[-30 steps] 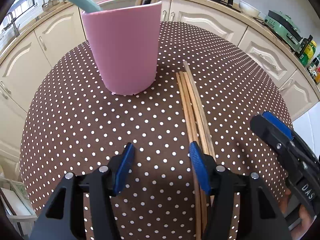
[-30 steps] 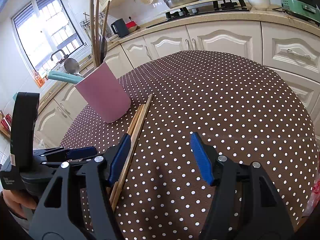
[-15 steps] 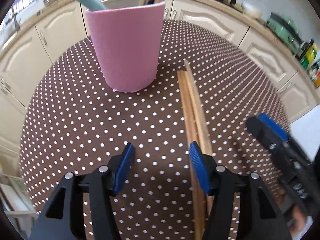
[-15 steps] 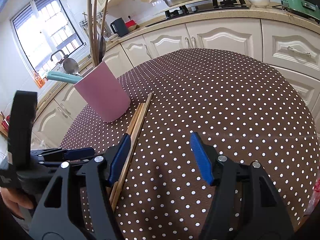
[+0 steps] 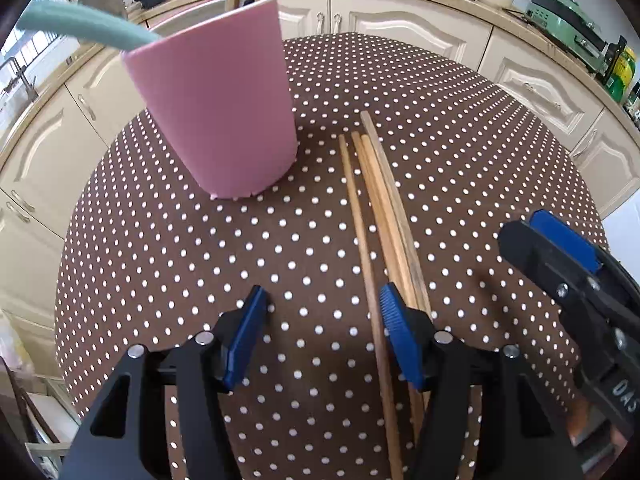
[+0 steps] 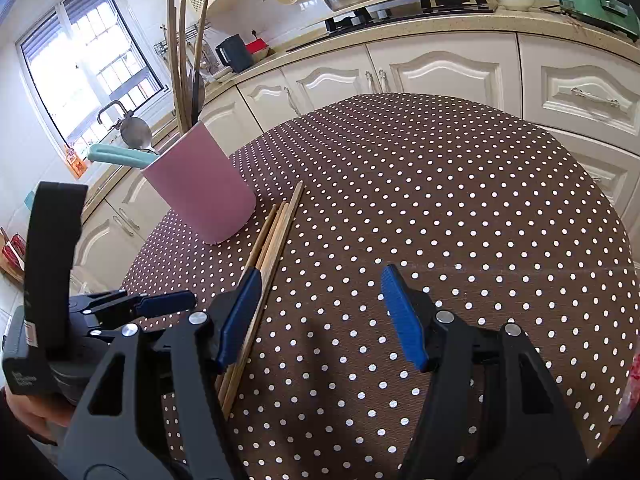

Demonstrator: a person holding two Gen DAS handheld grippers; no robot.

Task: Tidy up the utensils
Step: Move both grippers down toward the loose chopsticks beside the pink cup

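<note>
Bench (image 5: 460, 128): round, under a brown cloth with white dots, cream kitchen cabinets behind.
Pink cup (image 5: 218, 112): upright on the far left part of the bench, holding a teal-handled utensil (image 5: 80, 30) that leans out left, plus wooden sticks and a metal ladle (image 6: 136, 133).
Chopsticks (image 5: 378, 208): four wooden ones flat on the cloth just right of the pink cup, near it but apart, lying side by side and running toward the cameras.
Left tool (image 5: 322, 320): released, blue pads wide apart, low over the near ends of the chopsticks; one stick passing just inside the right pad, the rest under it.
Right tool (image 6: 320, 306): released, nothing between the pads, hovering right of the chopsticks, beside the left tool.
</note>
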